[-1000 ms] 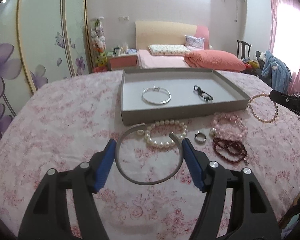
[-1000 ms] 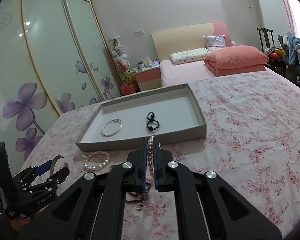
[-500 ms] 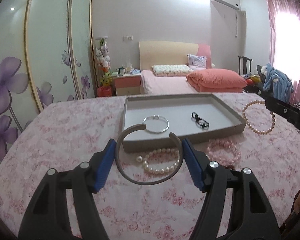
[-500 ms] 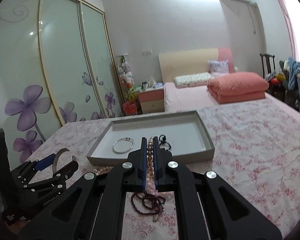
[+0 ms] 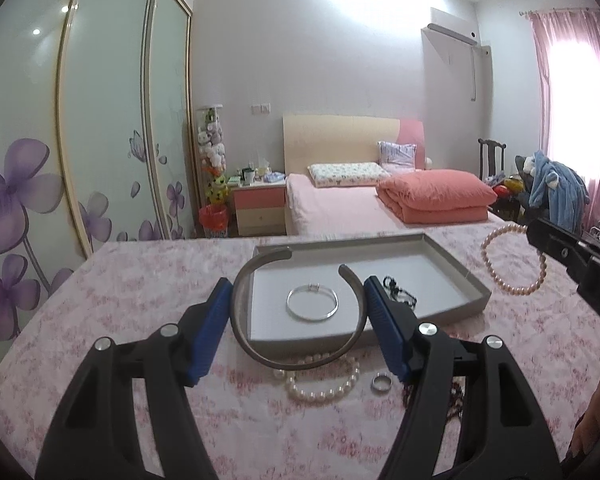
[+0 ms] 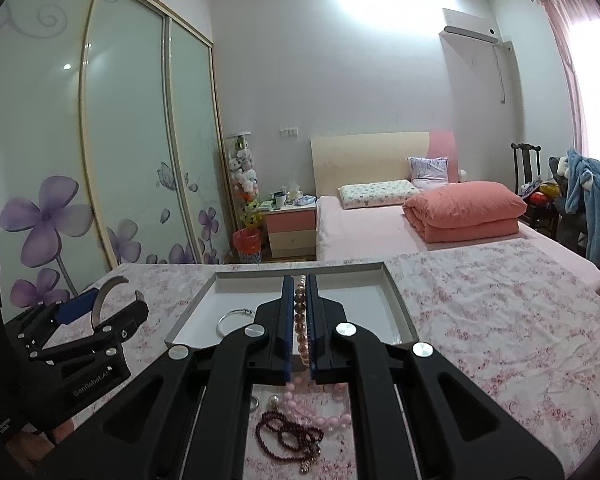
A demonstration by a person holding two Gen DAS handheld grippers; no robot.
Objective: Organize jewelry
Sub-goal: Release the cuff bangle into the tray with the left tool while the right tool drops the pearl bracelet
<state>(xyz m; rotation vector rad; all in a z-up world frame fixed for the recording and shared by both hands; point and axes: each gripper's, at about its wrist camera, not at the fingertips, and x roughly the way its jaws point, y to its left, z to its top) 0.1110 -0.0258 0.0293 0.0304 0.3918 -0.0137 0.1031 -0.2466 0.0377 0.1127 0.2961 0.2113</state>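
Observation:
My left gripper is shut on a grey open cuff bangle, held in the air above the near edge of the grey tray. My right gripper is shut on a pink pearl bracelet, which also hangs at the right of the left wrist view, raised beside the tray's right side. In the tray lie a thin silver bangle and a black bead piece. A white pearl bracelet and a silver ring lie on the floral cloth before the tray.
A pale pink bead bracelet and a dark red bead strand lie on the cloth under my right gripper. A bed with an orange quilt, a nightstand and sliding wardrobe doors stand beyond the table.
Both grippers have risen from the cloth with their pieces. The cuff bangle now hangs over the tray's near edge; the pink pearl bracelet has lifted off the table beside the tray.

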